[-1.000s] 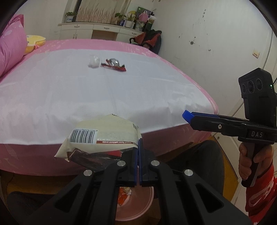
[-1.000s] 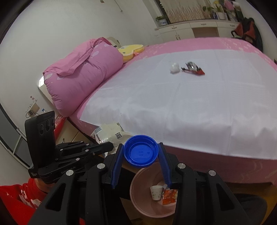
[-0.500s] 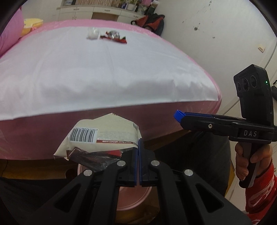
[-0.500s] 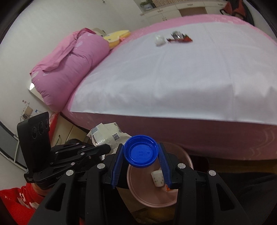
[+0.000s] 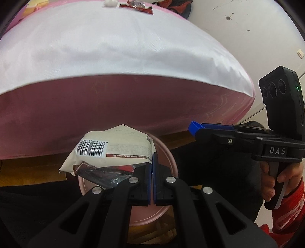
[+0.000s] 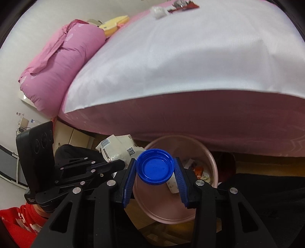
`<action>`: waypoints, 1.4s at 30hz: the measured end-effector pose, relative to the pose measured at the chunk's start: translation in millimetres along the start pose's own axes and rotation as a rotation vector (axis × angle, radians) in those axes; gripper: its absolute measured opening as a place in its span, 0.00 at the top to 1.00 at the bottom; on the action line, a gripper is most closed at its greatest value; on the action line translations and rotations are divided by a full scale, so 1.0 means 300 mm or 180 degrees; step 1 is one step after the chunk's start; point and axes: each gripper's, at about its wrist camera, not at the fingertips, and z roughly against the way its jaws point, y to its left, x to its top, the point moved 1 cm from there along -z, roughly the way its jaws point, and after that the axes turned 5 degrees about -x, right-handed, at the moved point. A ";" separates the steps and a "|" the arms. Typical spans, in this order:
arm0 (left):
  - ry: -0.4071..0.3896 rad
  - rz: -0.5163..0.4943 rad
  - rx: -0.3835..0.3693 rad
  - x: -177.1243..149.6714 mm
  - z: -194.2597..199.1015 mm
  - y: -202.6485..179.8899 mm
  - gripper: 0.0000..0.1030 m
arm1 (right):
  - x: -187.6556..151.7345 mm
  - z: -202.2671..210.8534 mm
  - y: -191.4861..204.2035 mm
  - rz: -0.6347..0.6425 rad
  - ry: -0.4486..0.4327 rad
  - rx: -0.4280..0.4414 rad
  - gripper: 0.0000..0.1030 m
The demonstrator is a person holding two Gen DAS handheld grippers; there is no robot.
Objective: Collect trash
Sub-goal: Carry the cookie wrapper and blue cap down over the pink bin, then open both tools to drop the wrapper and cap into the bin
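1. The left gripper is closed, its blue pads pinching the right edge of a cream snack wrapper that carries a barcode label and has a dark foil inside showing along its lower edge
2. In the left wrist view that wrapper hangs above the near-left part of a pink bin, which stands on the floor just in front of the bed
3. The right gripper is clamped on a round blue cap, one ribbed blue pad on each side of it, with the cap's hollow side facing the camera
4. In the right wrist view the cap sits over the near-left part of the pink bin, and inside the bin lie a small paper cup and some orange and white scraps
5. The two grippers are near each other above the bin, the left one to the left with its wrapper close to the cap
6. A hand in a red sleeve grips the handle of the right gripper
7. The bed has a white sheet over pink sides; at its far end lie a small white crumpled piece and a red and silver wrapper, just beside each other
8. A pink pillow lies at the left side of the bed, with something yellow beyond it
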 end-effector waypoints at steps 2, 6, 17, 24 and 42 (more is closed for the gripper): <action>0.0058 0.0022 -0.0003 -0.007 -0.028 0.009 0.98 | -0.005 -0.026 -0.011 -0.0020 0.0054 -0.0008 0.58; 0.0195 0.0072 0.0002 -0.019 -0.089 0.032 0.98 | -0.011 -0.095 -0.036 -0.0092 0.0189 -0.0010 0.58; 0.0590 0.0293 0.0003 -0.048 -0.260 0.095 0.98 | -0.040 -0.275 -0.101 -0.0224 0.0564 -0.0060 0.58; 0.0906 0.0306 0.0006 -0.082 -0.368 0.101 0.98 | -0.069 -0.355 -0.107 -0.0220 0.0729 -0.0116 0.58; 0.1408 0.0322 0.0033 -0.140 -0.468 0.170 0.98 | -0.109 -0.429 -0.150 -0.0284 0.1065 -0.0145 0.57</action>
